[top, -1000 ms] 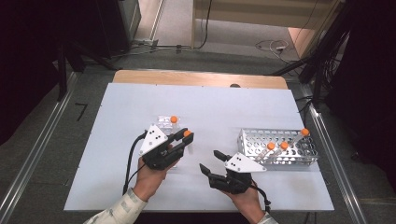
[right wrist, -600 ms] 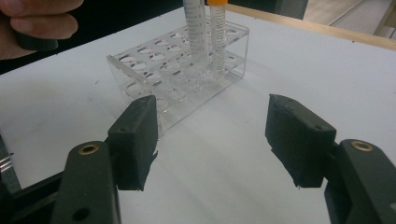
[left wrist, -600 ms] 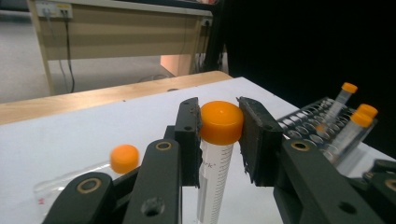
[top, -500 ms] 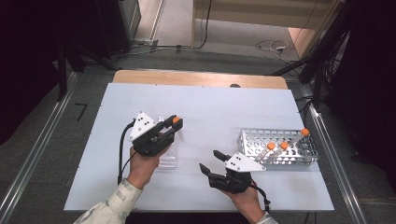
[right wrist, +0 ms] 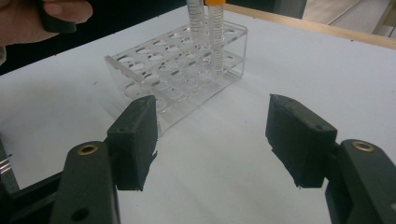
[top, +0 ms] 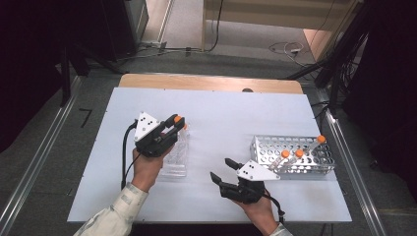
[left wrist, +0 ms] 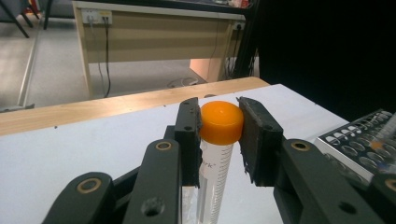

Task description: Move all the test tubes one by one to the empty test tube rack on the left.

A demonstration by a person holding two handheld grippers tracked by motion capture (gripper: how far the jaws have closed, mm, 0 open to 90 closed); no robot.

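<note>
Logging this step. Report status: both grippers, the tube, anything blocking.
Left gripper shut on orange-capped tube, over clear rack. Right gripper open, empty. Metal rack holds three tubes. Nothing in the way.

Printed letters "rk" followed by small mark on tube (left wrist: 212, 175), just below orange cap (left wrist: 221, 122), black on clear wall (start of word hidden behind jaw pad). Faint graduation lines down same tube, too small to read as numbers. No legible writing on metal rack (top: 295, 155), clear rack (right wrist: 182, 79), table (top: 236, 113) or grey plates.
</note>
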